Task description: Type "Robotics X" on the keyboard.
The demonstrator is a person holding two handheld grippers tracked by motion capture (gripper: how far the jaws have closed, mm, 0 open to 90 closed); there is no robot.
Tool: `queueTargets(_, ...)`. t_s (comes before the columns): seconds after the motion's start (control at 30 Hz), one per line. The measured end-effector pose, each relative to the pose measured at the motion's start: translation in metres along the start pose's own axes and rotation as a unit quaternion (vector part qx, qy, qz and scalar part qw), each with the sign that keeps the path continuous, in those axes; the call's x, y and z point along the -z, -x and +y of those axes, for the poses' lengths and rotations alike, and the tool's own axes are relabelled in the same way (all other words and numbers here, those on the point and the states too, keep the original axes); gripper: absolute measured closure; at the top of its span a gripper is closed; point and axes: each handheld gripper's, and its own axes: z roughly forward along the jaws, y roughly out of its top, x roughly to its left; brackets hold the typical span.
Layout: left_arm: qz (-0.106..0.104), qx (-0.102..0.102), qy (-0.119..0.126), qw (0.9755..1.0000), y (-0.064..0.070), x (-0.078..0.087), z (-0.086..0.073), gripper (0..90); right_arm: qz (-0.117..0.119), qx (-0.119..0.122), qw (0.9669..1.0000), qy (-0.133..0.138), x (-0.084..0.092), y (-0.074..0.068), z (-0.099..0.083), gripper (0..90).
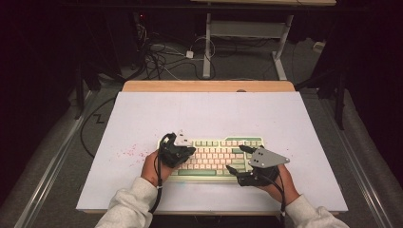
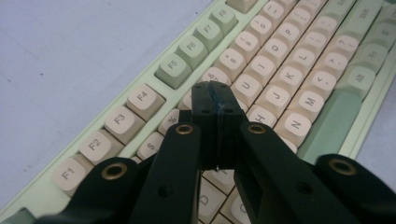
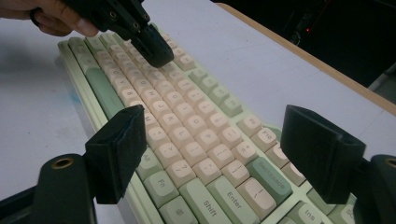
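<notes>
Right over the keyboard (image 1: 216,156) is where both my grippers sit. That board lies flat on the white surface (image 1: 199,114), toward my edge of it, and it's my landmark for everything else. My left gripper (image 2: 215,100) has its fingers pressed flat together with nothing between them, tip hovering around the number and T/Y rows, just right of the F-key row; can't tell if it actually touches a cap. My right gripper (image 3: 212,149) hangs over the board's right end with its fingers wide apart, Shift, Enter and Backspace showing in the gap between them. Nothing blocks either one.

Left of the keyboard there's a scatter of pinkish speckles (image 1: 127,151) on the surface. Beyond it, a wooden edge strip (image 1: 209,86) runs along the far side, then cables (image 1: 157,54) on the floor.

Keycaps are chunky, rounded, matte cream plastic, with sage green modifiers and a pale green case. Finger pads are blocky black.
</notes>
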Motion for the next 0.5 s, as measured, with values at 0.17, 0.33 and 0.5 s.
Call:
queueTargets(0.17,0.003,-0.003,0.012,0.9999,0.0,0.006,-0.001,87.2,0.0,0.0,1.0,0.0,0.0,0.0,0.0,23.1)
queueTargets(0.33,0.006,-0.004,0.031,0.9995,-0.001,0.015,-0.002,87.1,0.0,0.0,1.0,0.0,0.0,0.0,0.0,23.1)
queueTargets(0.5,0.012,-0.008,0.041,0.9991,-0.002,0.023,-0.002,87.1,0.0,0.0,1.0,0.0,0.0,0.0,0.0,23.1)
